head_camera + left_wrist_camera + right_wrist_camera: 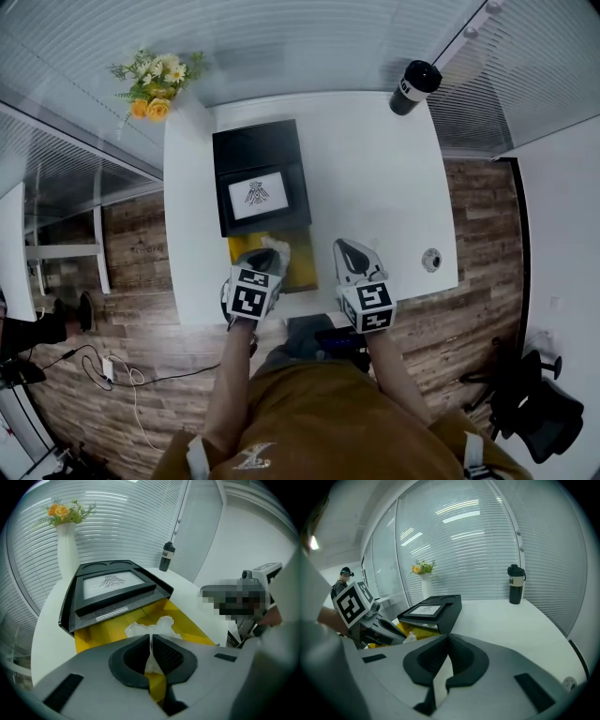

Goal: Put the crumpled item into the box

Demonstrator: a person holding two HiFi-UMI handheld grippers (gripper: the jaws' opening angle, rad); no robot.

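Few marks, no legible words

The box lid (260,178) carries a white panel (257,194) with a dark drawn emblem. Beyond the lid to its right, the tumbler (413,86) has a white label too small to read. Nearer than the lid, the left gripper (151,636) and right gripper (447,638) bear cubes with black-and-white square markers.

The right hand-held gripper (446,638) has its jaws pressed together with nothing between them, above the white surface (511,625). Ahead and to its left sits a black box (433,610) with a yellow inside (417,631). Further left, the left hand-held gripper (401,639) points toward the box, white paper (410,637) at its tip. A vase (425,587) stands beyond the box, and a dark flask (515,590) far ahead to the right
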